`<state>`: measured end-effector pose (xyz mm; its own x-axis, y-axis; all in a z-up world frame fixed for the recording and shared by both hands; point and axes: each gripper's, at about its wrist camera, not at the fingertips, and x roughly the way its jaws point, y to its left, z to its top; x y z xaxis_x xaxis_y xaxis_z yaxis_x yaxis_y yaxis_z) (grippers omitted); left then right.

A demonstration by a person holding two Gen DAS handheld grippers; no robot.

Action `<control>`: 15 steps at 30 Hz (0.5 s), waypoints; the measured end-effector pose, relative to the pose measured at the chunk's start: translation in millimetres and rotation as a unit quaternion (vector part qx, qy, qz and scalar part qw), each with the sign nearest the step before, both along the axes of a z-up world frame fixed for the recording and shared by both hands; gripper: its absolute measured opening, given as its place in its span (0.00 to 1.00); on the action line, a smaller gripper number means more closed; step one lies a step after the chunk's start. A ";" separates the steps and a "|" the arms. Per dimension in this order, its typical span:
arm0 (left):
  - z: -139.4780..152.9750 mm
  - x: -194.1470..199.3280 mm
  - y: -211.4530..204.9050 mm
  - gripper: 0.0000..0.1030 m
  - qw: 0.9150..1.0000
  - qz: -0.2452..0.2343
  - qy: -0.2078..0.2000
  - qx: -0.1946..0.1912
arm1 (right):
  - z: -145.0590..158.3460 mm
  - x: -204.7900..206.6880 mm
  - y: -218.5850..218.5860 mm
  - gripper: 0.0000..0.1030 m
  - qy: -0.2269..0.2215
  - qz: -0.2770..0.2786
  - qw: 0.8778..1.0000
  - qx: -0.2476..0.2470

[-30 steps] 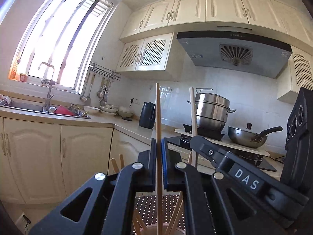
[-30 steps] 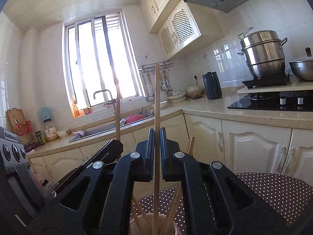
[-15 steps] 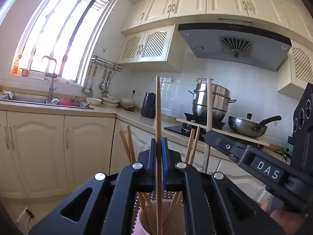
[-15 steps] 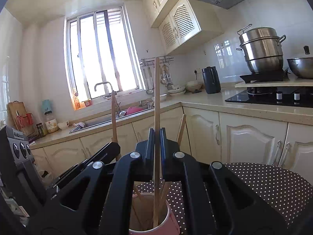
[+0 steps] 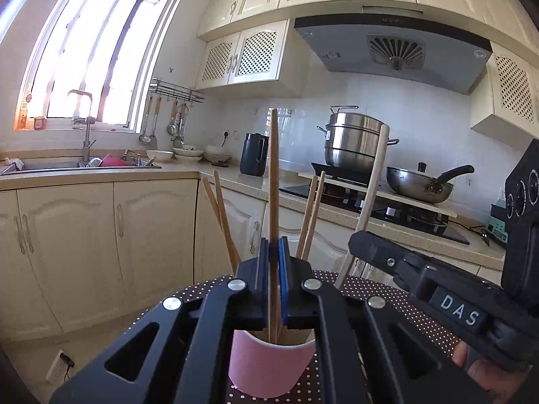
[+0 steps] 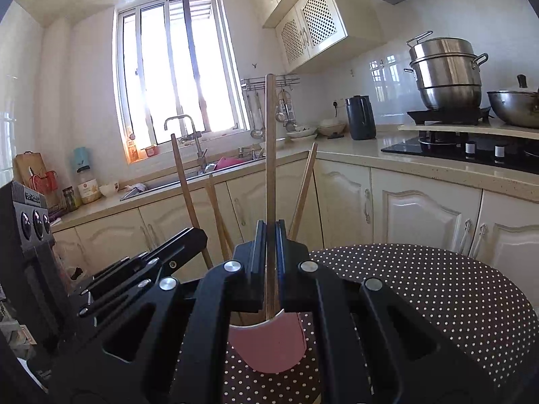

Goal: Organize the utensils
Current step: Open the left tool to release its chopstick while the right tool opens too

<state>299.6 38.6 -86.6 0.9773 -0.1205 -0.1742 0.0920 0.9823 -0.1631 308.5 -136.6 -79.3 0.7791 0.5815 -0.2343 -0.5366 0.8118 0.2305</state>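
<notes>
A pink cup (image 5: 269,367) stands on a brown dotted tablecloth (image 6: 438,303), with several wooden chopsticks (image 5: 222,215) leaning in it. My left gripper (image 5: 273,269) is shut on one upright chopstick (image 5: 273,175) just above the cup, and the stick's lower end dips inside the rim. My right gripper (image 6: 271,252) is shut on another upright chopstick (image 6: 270,155), whose lower end also goes into the pink cup (image 6: 269,346). Each gripper shows in the other's view: the right gripper (image 5: 387,259) beside me on the right, the left gripper (image 6: 168,252) on the left.
Cream cabinets and a counter run behind the table. A sink (image 5: 77,165) sits under the window, beside a dark kettle (image 5: 253,155). On the stove stand a steel steamer pot (image 5: 353,141) and a wok (image 5: 417,181). A hand (image 5: 478,370) holds the right gripper.
Both grippers have come down with their chopsticks. The pink cup, only a rim at the bottom edge before, now shows fully, and both sticks' lower ends are inside it.
</notes>
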 end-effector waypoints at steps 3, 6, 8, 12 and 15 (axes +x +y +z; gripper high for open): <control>-2.4 -3.6 -0.7 0.06 1.000 0.000 0.013 0.009 | -5.8 -2.3 -1.4 0.06 0.016 0.009 1.000 0.010; -2.6 -9.3 1.1 0.09 1.000 0.007 0.019 0.010 | -6.0 -5.2 -3.2 0.07 0.025 0.009 1.000 0.012; -0.5 -13.5 2.4 0.25 0.999 0.024 0.019 0.015 | -4.5 -8.0 -4.6 0.07 0.032 0.005 0.999 0.015; 4.1 -23.7 6.2 0.33 0.999 0.034 0.015 0.018 | -0.1 -15.2 -7.0 0.08 0.038 -0.005 0.999 0.018; 8.8 -32.7 8.9 0.43 0.999 0.041 0.014 0.019 | 4.2 -22.5 -9.1 0.23 0.036 -0.011 0.999 0.020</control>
